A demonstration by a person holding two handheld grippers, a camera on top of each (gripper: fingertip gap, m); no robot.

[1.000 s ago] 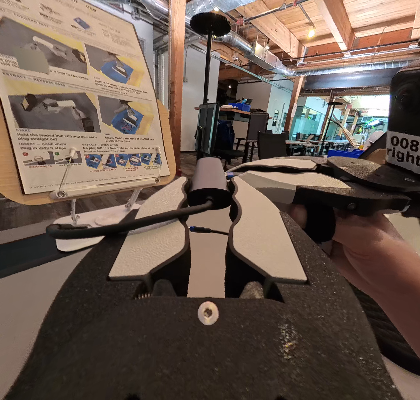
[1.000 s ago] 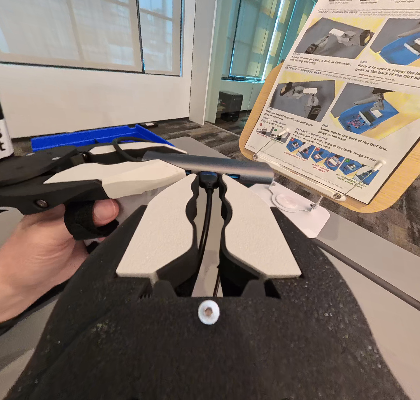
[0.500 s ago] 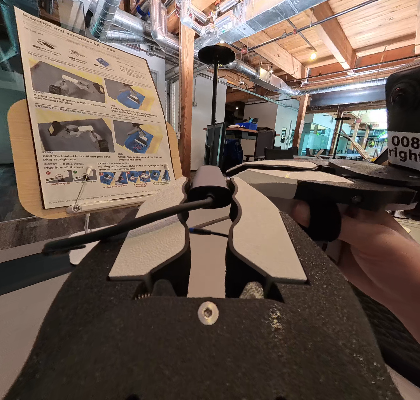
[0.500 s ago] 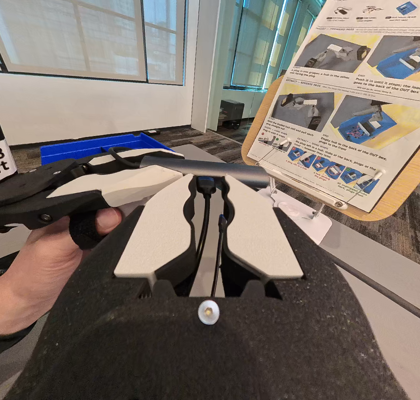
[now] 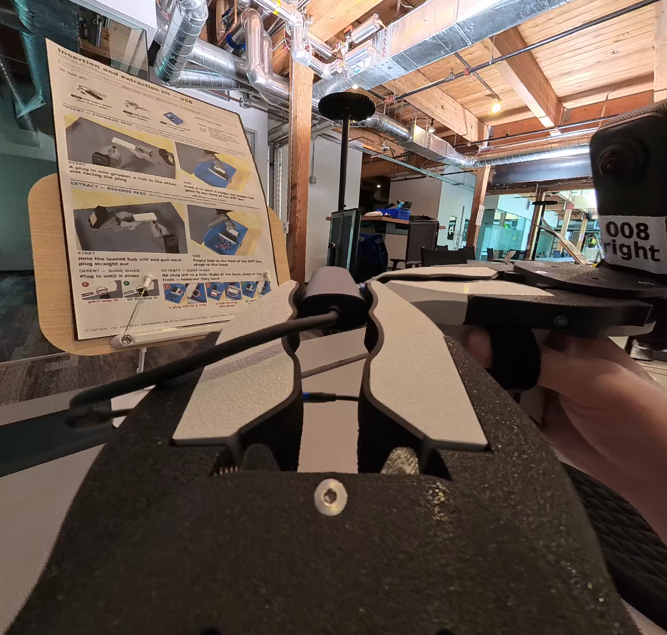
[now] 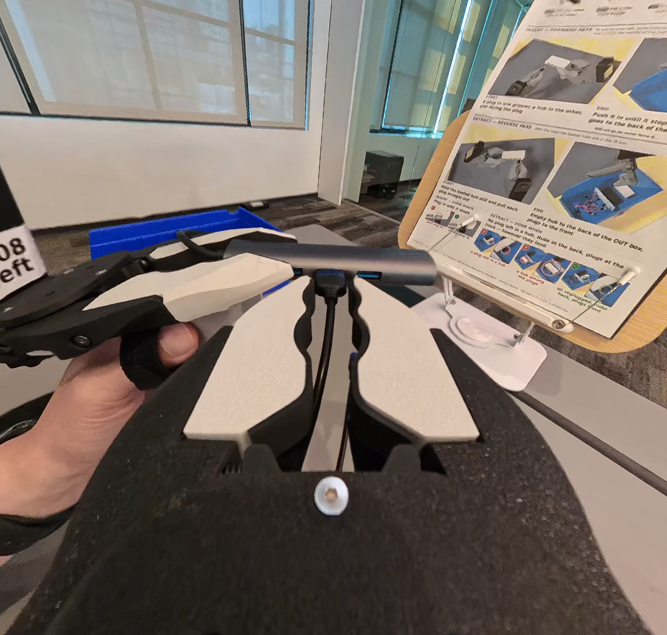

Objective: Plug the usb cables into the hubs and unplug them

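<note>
My left gripper [image 5: 332,293] is shut on one end of a dark grey USB hub [image 5: 330,286], held in the air; the hub's own black cable [image 5: 216,350] trails down to the left. In the right wrist view the hub [image 6: 361,255] lies crosswise, with blue ports on its near side. My right gripper [image 6: 332,287] is shut on a black USB plug [image 6: 329,281] that sits in the hub's middle port; its cable [image 6: 325,347] runs back between my fingers. The left gripper also shows in the right wrist view [image 6: 216,278], and the right gripper in the left wrist view [image 5: 451,289].
An instruction sheet on a wooden stand [image 5: 162,203] stands on the grey table [image 6: 584,480], also in the right wrist view [image 6: 563,192]. A blue bin [image 6: 162,230] sits behind the left gripper. A person's hands [image 5: 595,419] hold both grippers. The grippers are tip to tip, or close to it.
Both grippers have risen and tilted upward with the hub and plug still joined. The hub's trailing cable has pulled straighter. Both grips are unchanged.
</note>
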